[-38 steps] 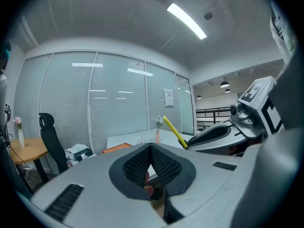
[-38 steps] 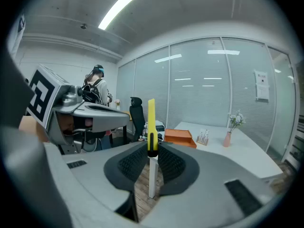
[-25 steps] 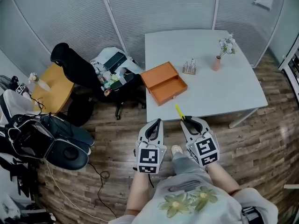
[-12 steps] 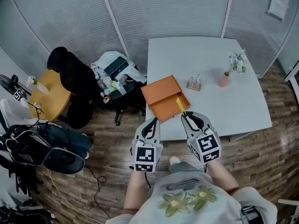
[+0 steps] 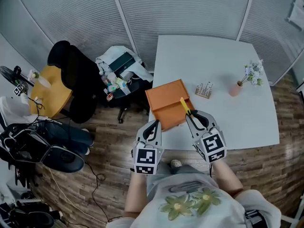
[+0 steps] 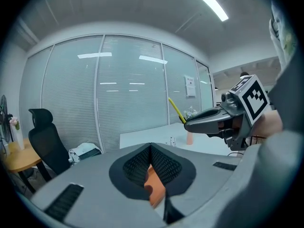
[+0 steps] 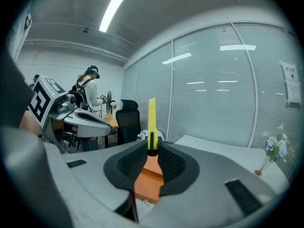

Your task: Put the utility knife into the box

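Observation:
My right gripper point(image 5: 191, 114) is shut on a yellow utility knife point(image 5: 184, 104), which sticks forward from its tips over the near edge of the open orange box point(image 5: 166, 103). The box lies on the white table's point(image 5: 228, 122) near left corner. In the right gripper view the knife point(image 7: 151, 124) stands upright between the jaws with the box point(image 7: 148, 177) below. My left gripper point(image 5: 151, 128) is shut on nothing, held just off the table's near left edge. Through its jaws a bit of the orange box point(image 6: 153, 186) shows, with the right gripper point(image 6: 223, 118) and knife point(image 6: 176, 110) to its right.
On the table stand a small rack of bottles point(image 5: 204, 90) and a pink vase of flowers point(image 5: 247, 80). To the left are a black office chair point(image 5: 78, 80) with clutter, a wooden round table point(image 5: 45, 91) and bags point(image 5: 47, 141) on the wood floor.
Both grippers have come closer to the table. The knife tip now reaches over the orange box's near edge. The right gripper still holds the knife.

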Available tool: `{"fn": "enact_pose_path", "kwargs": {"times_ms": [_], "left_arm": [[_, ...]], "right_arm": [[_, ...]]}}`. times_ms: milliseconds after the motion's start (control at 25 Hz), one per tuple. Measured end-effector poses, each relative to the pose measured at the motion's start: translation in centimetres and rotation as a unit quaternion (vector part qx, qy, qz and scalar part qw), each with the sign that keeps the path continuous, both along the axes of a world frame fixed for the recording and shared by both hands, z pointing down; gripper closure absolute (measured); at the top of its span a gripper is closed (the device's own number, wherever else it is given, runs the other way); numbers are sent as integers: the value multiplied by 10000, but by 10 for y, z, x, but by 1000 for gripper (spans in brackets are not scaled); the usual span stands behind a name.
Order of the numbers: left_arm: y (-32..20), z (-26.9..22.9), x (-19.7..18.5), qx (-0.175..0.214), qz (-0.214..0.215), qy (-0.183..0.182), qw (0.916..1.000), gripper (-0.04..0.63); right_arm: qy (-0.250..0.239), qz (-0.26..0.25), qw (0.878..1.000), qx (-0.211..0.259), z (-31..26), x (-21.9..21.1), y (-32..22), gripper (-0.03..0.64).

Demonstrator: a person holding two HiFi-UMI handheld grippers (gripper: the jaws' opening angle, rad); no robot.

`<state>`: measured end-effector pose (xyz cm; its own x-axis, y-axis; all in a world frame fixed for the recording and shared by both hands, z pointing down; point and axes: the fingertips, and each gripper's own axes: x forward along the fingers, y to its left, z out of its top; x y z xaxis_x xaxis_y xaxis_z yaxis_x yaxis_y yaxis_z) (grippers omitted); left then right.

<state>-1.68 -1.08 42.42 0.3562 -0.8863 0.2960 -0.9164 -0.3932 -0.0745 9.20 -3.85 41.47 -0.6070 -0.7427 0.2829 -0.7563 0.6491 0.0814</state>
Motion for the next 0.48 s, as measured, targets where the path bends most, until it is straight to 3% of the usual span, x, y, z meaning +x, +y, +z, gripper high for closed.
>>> {"fn": "enact_pose_path", "kwargs": {"times_ms": [480], "left_arm": [[-60,28,-15,-443,362,95,9983,597]], "right_arm": [[263,-169,9992,-233,21,-17,-49,543]]}}
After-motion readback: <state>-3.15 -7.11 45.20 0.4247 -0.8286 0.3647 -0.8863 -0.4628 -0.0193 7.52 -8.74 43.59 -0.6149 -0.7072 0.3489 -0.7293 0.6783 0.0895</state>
